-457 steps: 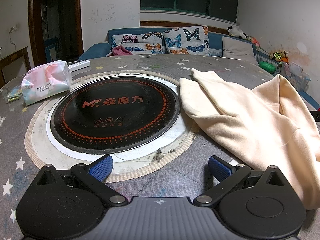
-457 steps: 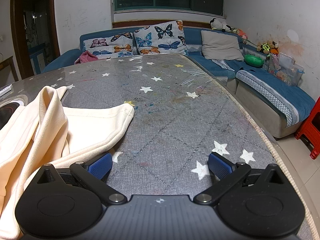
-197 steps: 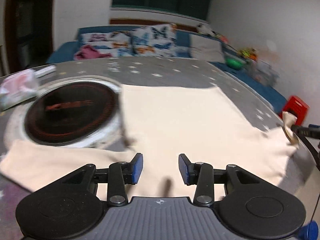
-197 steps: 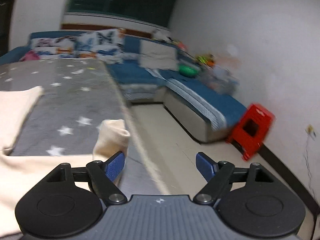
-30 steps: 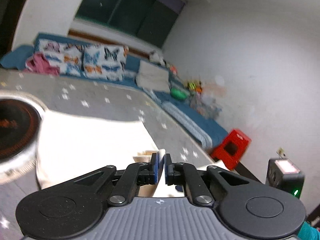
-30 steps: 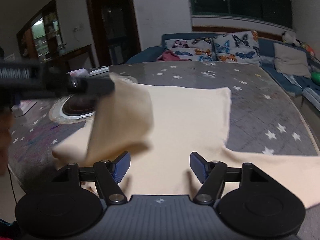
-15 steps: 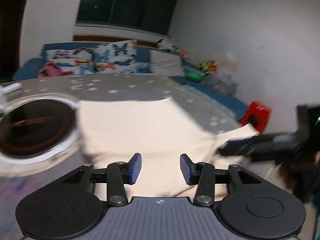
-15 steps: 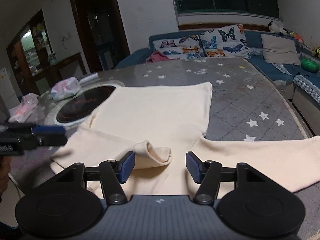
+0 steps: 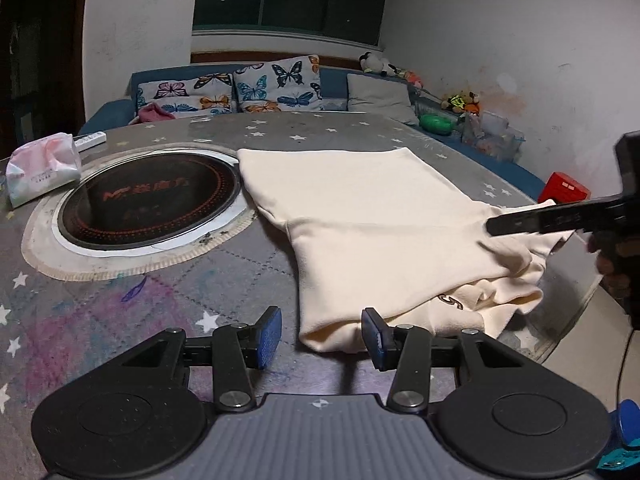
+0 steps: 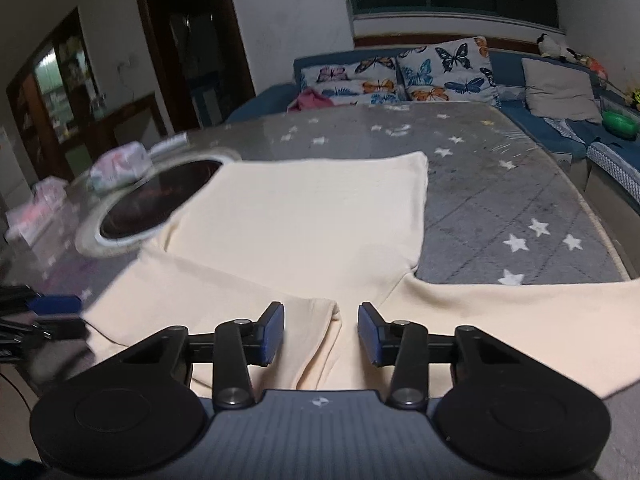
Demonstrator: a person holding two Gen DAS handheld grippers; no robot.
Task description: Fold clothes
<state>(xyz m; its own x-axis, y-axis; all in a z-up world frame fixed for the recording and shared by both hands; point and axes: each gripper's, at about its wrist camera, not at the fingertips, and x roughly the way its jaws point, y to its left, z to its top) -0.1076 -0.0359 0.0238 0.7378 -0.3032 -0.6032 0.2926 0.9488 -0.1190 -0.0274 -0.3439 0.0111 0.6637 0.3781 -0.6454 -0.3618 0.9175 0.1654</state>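
A cream sweatshirt [image 9: 360,216] lies spread on the grey star-patterned table [image 9: 120,304], back up. Its left sleeve is folded across the lower body [image 10: 224,292]; the right sleeve [image 10: 540,312] lies stretched out to the right. My left gripper [image 9: 322,334] is open and empty, with the garment's near left corner between its fingers. My right gripper [image 10: 321,334] is open and empty over the folded sleeve's cuff. The right gripper also shows in the left wrist view [image 9: 560,216], low over the garment's right side. The left gripper's blue fingertip [image 10: 56,304] shows blurred at the right wrist view's left edge.
A round black induction hob [image 9: 150,202] is set in the table left of the sweatshirt. A tissue pack [image 9: 42,172] and a remote [image 9: 90,141] lie beyond it. A blue sofa [image 9: 256,88] with butterfly pillows stands behind. A red stool [image 9: 566,190] stands right of the table.
One second ago my left gripper was shut on the left sleeve, carrying it across. It has let go, opened and drawn back to the near left corner. My right gripper moved slightly forward.
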